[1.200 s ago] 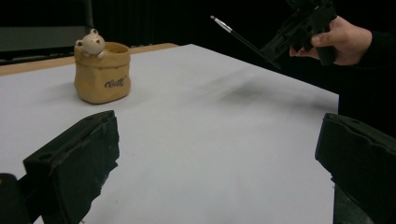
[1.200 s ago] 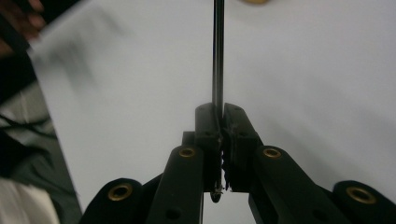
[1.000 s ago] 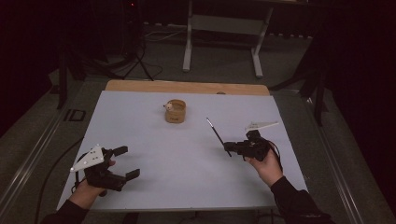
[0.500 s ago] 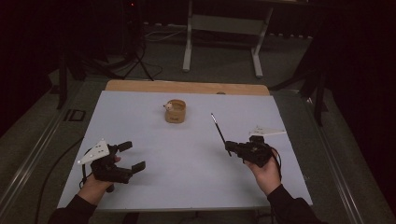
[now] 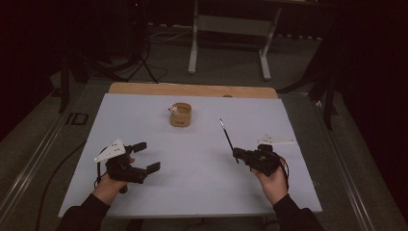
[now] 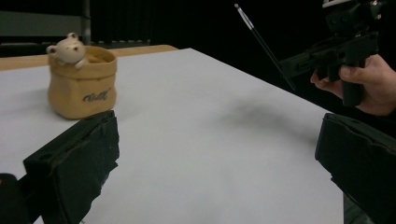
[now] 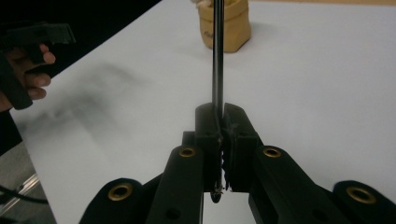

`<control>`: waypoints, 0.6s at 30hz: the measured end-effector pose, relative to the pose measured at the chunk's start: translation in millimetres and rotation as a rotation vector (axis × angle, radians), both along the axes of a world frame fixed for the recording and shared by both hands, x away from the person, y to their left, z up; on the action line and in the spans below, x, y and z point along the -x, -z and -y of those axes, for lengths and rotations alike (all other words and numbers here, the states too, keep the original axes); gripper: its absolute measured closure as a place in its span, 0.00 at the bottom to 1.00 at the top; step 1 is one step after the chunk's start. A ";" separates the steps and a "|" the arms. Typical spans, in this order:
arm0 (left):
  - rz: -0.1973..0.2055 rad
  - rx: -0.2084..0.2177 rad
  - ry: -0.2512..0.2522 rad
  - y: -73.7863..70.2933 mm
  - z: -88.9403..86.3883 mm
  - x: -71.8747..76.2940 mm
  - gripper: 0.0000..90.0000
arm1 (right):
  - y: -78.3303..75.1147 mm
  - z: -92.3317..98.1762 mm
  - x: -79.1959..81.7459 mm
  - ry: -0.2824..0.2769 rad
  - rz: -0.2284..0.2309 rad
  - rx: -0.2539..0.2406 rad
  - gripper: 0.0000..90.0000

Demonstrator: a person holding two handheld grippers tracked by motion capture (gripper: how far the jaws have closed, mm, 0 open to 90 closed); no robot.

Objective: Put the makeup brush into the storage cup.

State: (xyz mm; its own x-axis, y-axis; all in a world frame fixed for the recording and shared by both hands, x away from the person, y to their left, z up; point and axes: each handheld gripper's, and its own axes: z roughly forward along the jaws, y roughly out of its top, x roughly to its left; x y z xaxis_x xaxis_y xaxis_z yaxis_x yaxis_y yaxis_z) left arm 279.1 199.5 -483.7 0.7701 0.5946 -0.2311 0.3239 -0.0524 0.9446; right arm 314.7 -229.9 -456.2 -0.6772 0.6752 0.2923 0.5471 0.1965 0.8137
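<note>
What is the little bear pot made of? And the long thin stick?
The bear pot looks like glazed ceramic shaped like a soft tan sack: it has a smooth, slightly shiny skin, printed lettering and a pale bear on its rim. It might be resin instead. The thin stick, clamped in the right tool, looks like dark metal or lacquered wood: slim, straight and glossy, with a light tip.

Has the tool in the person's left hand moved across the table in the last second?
Yes. The left tool has slid rightward along the near edge of the white table, toward the middle; the bear pot stayed put.
</note>
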 end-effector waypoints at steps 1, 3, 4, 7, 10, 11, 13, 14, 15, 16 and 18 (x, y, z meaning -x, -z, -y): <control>0.002 -0.006 -0.003 -1.7 2.5 -1.2 0.00 | 0.2 0.1 0.0 -0.002 0.001 -0.002 0.95; -0.005 -0.003 -0.013 -5.9 6.8 -3.6 0.00 | 0.6 -0.5 0.2 -0.006 0.007 0.009 0.95; -0.014 0.003 -0.018 -8.3 8.5 -4.9 0.00 | 0.8 -0.5 0.7 -0.004 0.009 0.011 0.95; -0.062 0.042 -0.015 -16.5 11.6 -10.4 0.00 | 0.9 -1.1 1.6 -0.007 0.008 0.008 0.95; -0.084 0.054 -0.020 -24.2 17.3 -15.6 0.00 | 0.1 -1.7 2.1 -0.009 0.009 0.003 0.95; -0.089 0.053 -0.025 -26.5 20.1 -17.2 0.00 | -0.2 -1.9 2.3 -0.009 0.013 0.005 0.95; -0.078 0.040 -0.017 -31.2 26.1 -19.9 0.00 | -0.7 -1.9 2.6 -0.007 0.016 0.009 0.95; -0.073 0.032 0.000 -33.7 29.3 -21.5 0.00 | -0.8 -1.6 2.5 -0.004 0.019 0.013 0.95; -0.070 0.016 0.012 -36.1 33.2 -22.9 0.00 | -0.8 -1.6 2.1 -0.007 0.017 0.015 0.95; -0.069 -0.002 0.019 -38.8 37.5 -24.5 0.00 | -1.0 -1.2 2.3 -0.004 0.018 0.013 0.95; -0.068 -0.017 0.034 -44.1 46.0 -27.1 0.00 | -1.0 -1.1 1.9 -0.005 0.015 0.014 0.95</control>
